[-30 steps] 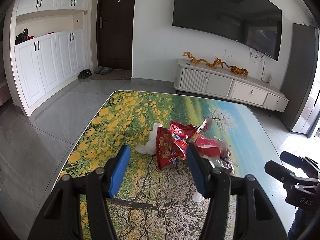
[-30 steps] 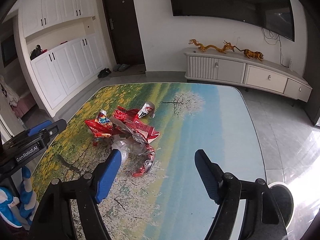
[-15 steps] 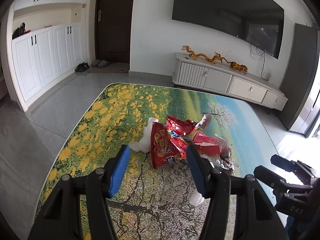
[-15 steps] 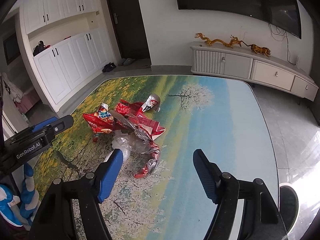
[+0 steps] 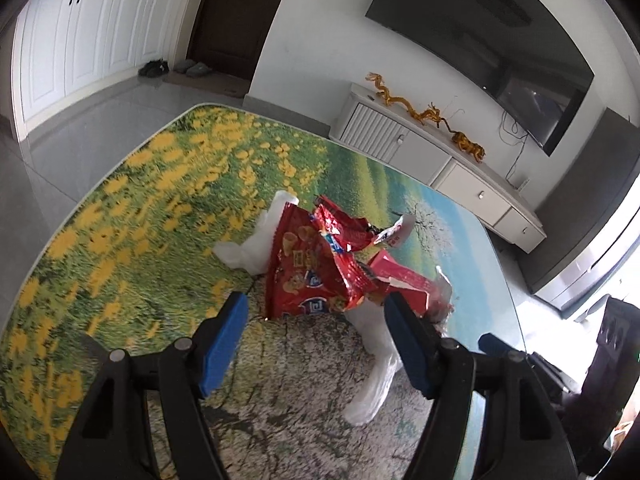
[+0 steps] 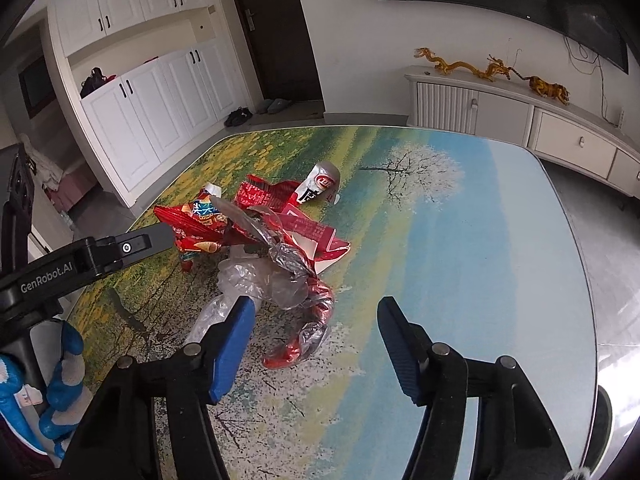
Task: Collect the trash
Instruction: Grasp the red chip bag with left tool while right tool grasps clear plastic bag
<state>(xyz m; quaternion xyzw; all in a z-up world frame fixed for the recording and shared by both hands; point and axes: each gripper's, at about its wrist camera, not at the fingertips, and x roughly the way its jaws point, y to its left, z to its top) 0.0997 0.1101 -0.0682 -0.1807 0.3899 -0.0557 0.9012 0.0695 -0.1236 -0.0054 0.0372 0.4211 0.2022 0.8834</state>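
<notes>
You're nearing light, crinkly wrappers point(image 5: 316, 276); left gripper point(image 5: 316, 332) widening, right gripper point(image 6: 314, 340) narrowing, both empty; pinch a near edge.

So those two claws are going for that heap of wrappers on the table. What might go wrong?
The wrappers overlap loosely, so closing on the red snack bag may drag its neighbours along or scatter them. The crumpled clear plastic looks slippery and could slide from the right gripper. The can may roll away if bumped.

snack bag point(image 5: 308, 272): glossy red foil
plastic bag point(image 6: 256, 280): clear, crinkled film
table point(image 6: 500, 248): smooth, glossy print
</notes>
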